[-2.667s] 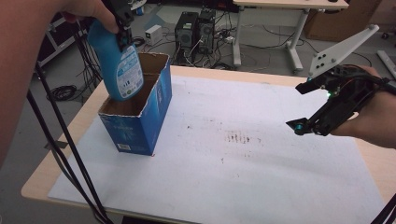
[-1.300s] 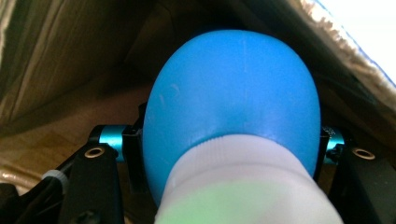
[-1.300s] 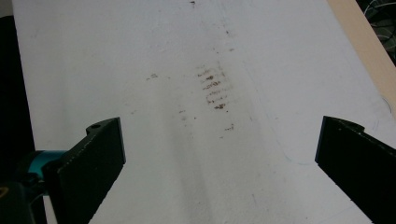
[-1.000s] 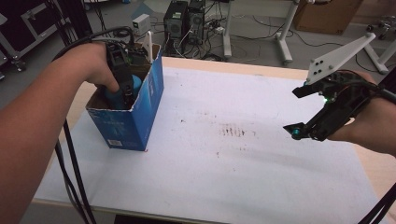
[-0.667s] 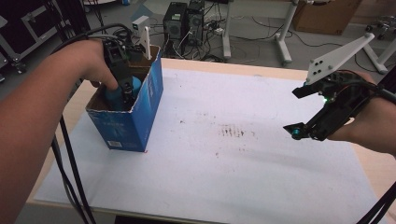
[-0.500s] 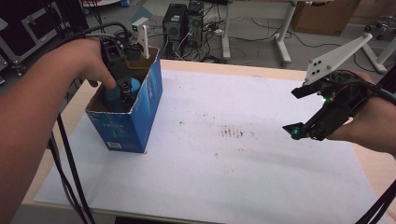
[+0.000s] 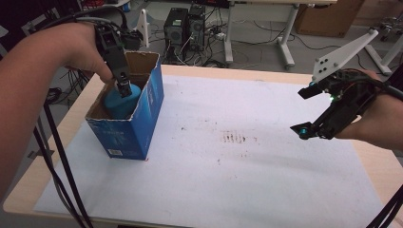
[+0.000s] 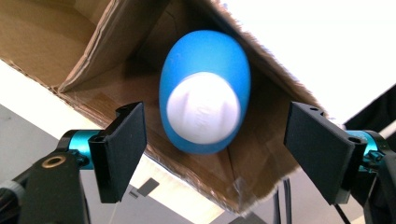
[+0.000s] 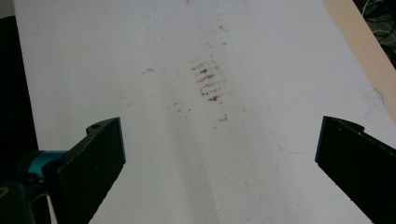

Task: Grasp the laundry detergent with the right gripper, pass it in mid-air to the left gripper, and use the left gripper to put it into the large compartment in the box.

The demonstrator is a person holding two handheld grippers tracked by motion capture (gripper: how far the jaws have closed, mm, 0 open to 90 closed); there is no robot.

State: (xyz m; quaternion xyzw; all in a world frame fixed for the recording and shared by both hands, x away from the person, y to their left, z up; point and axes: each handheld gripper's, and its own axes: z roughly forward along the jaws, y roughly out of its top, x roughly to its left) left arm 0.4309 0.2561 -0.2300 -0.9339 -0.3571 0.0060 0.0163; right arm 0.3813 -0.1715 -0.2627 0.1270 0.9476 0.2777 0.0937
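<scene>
A lab or technical workroom is suggested; desktop computer towers (image 7: 186, 23) are stood on the floor beyond the bench (image 7: 237, 73), amid loose cables (image 7: 266, 40); height-adjustable desk legs (image 7: 284, 33) are seen behind; a cardboard carton (image 7: 328, 16) is kept under a desk; the bench is covered with stained white sheeting (image 7: 228, 166).

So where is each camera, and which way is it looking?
High view: above the person's side of the table, looking forward and down; both forearms show, the left gripper over the blue box, the right gripper apart.
Left gripper view: rides the left gripper, looking down between open jaws at the blue bottle in the box.
Right gripper view: looks between open jaws at the white sheet.
Shared: the brown smudge shows in the high and right gripper views.
</scene>
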